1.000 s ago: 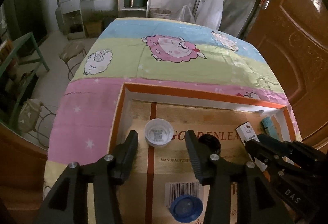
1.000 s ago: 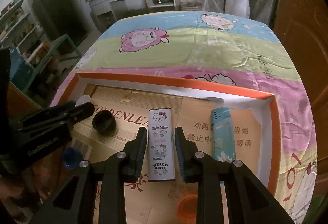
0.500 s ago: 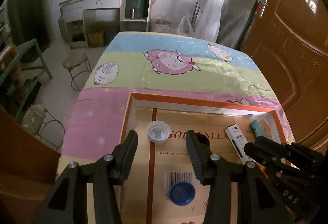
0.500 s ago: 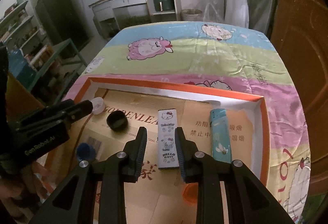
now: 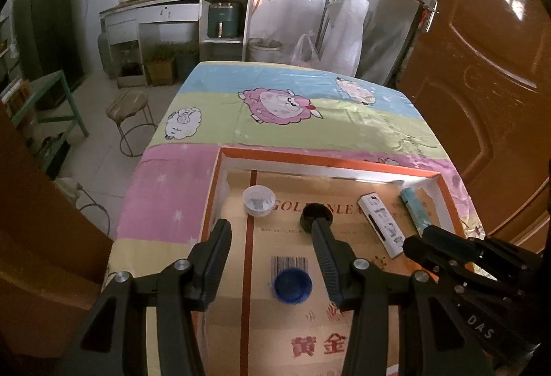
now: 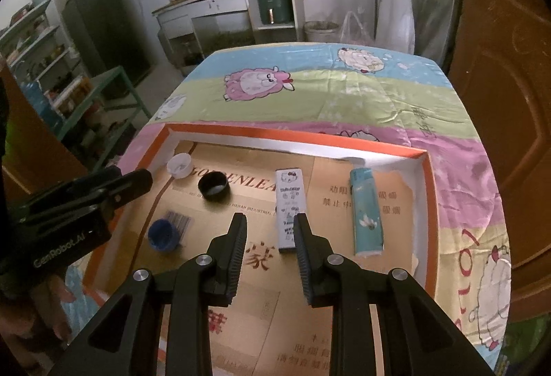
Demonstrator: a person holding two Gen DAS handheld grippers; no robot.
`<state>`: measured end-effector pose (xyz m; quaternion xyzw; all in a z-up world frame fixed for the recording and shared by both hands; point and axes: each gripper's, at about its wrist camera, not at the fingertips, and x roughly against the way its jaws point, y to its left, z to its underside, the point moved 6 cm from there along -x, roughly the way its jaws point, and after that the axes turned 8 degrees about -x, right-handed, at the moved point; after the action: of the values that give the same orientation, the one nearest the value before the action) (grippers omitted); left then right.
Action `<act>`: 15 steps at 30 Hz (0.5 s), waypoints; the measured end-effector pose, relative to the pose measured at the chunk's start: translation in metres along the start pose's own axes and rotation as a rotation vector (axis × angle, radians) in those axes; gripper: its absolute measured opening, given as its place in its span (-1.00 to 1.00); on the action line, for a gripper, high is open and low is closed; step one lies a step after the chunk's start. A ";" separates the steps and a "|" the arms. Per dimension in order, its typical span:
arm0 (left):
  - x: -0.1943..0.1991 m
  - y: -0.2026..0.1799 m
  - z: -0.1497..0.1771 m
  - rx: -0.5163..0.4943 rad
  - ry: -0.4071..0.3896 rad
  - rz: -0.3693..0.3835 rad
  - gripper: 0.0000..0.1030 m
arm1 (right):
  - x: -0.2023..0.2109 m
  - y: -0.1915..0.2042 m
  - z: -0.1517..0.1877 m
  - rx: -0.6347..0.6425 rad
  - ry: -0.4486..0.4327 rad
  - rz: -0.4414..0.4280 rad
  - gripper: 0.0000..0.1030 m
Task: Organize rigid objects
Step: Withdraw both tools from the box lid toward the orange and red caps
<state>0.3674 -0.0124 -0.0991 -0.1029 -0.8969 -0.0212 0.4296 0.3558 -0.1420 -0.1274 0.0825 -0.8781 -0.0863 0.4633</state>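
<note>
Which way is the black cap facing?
Open side up: the black cap shows a dark rim around a pale hollow interior, resting on the cardboard.

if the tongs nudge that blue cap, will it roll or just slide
The blue cap sits flat on the cardboard, so it will probably slide rather than roll. It looks like a small plastic cap, likely light and stiff, so a nudge may skid it far. If it is tipped onto its round edge, it could roll.
</note>
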 end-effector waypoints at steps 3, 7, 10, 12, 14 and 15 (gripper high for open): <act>0.007 -0.003 0.004 -0.008 -0.006 0.002 -0.06 | 0.006 0.002 0.006 0.004 -0.005 0.000 -0.44; 0.018 -0.006 0.010 -0.014 -0.019 0.003 -0.06 | 0.013 0.003 0.016 0.014 -0.010 0.007 -0.44; 0.024 -0.010 0.016 -0.026 -0.022 0.000 -0.06 | 0.018 0.003 0.023 0.015 -0.009 0.007 -0.44; 0.027 -0.012 0.019 -0.034 -0.025 -0.002 -0.06 | 0.021 0.002 0.026 0.015 -0.009 0.009 -0.44; 0.032 -0.014 0.023 -0.040 -0.029 -0.004 -0.06 | 0.024 0.000 0.031 0.011 -0.010 0.010 -0.44; 0.034 -0.015 0.026 -0.042 -0.030 -0.005 -0.06 | 0.026 0.000 0.032 0.010 -0.010 0.010 -0.44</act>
<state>0.3238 -0.0185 -0.0881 -0.1098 -0.9028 -0.0397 0.4138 0.3144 -0.1455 -0.1247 0.0801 -0.8812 -0.0803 0.4589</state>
